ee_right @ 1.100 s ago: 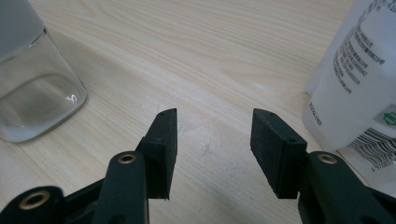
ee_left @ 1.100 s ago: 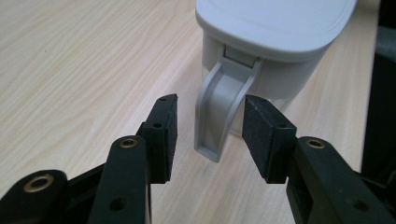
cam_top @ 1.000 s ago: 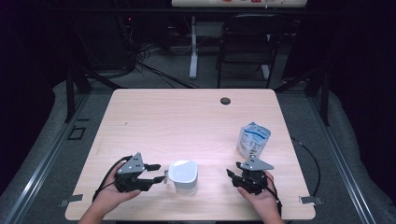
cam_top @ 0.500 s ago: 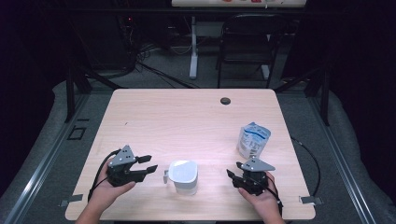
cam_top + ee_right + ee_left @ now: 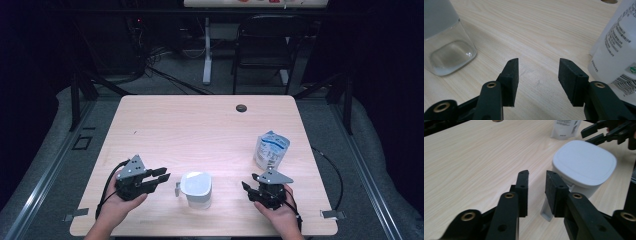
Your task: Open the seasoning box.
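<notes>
A clear glass container with a white lid (image 5: 196,184) stands near the table's front edge between my two grippers. Its lid (image 5: 584,163) and a grey side handle (image 5: 547,210) lie just beyond my left gripper (image 5: 536,173). The left jaws have just been closing and stand a narrow gap apart with nothing between them. In the high view my left gripper (image 5: 162,174) points right at the container, a little short of it. My right gripper (image 5: 537,62) is open over bare wood, between the glass base (image 5: 447,53) and a white pouch (image 5: 617,52).
The pouch (image 5: 271,150) stands upright at the right of the wooden table (image 5: 200,125), just behind my right gripper (image 5: 246,186). A round dark grommet (image 5: 241,108) sits near the far edge. A folding chair (image 5: 265,50) and cables are on the floor beyond.
The left gripper has drawn back slightly from the container's handle and its jaws have narrowed. The right gripper, the container and the pouch have kept still.
</notes>
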Demonstrator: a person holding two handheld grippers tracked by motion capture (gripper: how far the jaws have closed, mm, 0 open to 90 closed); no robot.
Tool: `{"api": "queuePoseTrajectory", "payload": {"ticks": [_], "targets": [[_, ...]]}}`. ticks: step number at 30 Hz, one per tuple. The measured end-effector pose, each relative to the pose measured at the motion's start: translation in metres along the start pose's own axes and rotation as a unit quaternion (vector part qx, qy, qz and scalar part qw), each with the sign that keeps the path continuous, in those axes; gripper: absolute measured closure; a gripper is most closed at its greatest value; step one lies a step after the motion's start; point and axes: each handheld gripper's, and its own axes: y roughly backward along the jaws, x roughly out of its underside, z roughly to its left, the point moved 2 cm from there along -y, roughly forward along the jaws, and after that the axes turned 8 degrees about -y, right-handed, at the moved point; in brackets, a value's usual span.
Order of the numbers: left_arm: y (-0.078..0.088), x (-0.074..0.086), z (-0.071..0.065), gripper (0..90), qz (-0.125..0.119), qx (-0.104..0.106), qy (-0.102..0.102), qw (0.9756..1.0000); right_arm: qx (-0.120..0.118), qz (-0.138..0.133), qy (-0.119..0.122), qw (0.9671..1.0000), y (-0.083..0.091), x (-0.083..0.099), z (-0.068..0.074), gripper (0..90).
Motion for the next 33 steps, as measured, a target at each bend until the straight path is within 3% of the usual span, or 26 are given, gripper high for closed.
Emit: {"api": "queuePoseTrajectory", "payload": {"ticks": [9,13,17,24,29,33], "targets": [[-0.004,-0.011,-0.012,90.0,-0.005,0.014,0.005,0.9999,0.001,0.0,0.001,1.0,-0.002,-0.001,0.003,51.5],[-0.012,-0.014,-0.019,90.0,0.004,0.031,-0.009,0.9995,0.001,-0.003,0.001,1.0,-0.003,0.0,0.004,51.5],[-0.017,-0.017,-0.024,90.0,0.005,0.036,-0.012,0.9993,0.001,-0.001,0.001,1.0,-0.003,0.0,0.005,51.5],[-0.022,-0.023,-0.026,90.0,0.001,0.033,-0.013,0.9994,-0.001,0.002,0.001,1.0,-0.004,0.0,0.005,51.5],[-0.027,-0.021,-0.027,90.0,0.016,0.026,-0.024,0.9993,-0.002,0.002,0.001,1.0,-0.004,0.0,0.005,51.5],[-0.03,-0.02,-0.027,90.0,0.014,0.028,-0.019,0.9993,-0.002,0.0,0.001,1.0,-0.004,0.0,0.005,51.5]]}}
